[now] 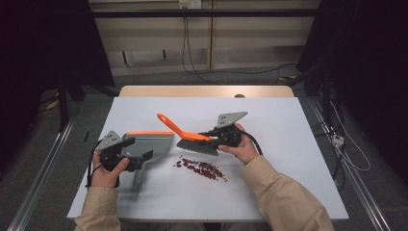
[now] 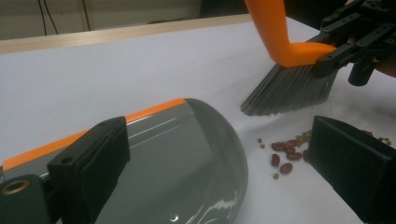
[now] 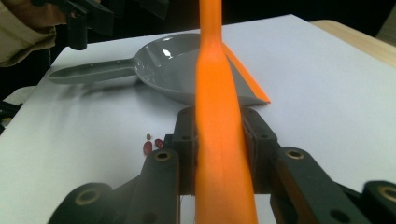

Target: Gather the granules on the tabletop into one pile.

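**Around the white tabletop**

A white tabletop point(image 1: 288, 144) lies over a wooden table whose bare edge point(image 1: 207, 91) shows along the far side. Grey floor point(image 1: 72, 120) surrounds it, with metal rails point(image 1: 38, 178) running along both sides. Black cables point(image 1: 187, 48) hang down the beige wall point(image 1: 154, 38) from a socket point(image 1: 188, 4) and trail across the floor. Dark curtains point(image 1: 43, 43) stand at left and right. A white plug point(image 1: 338, 140) lies on the floor at right.

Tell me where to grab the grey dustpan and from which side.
Grip the dustpan by its handle, coming from above with the jaws across its width. The handle is narrow and straight, so the jaws can span it, while the bowl is wide, curved and smooth.
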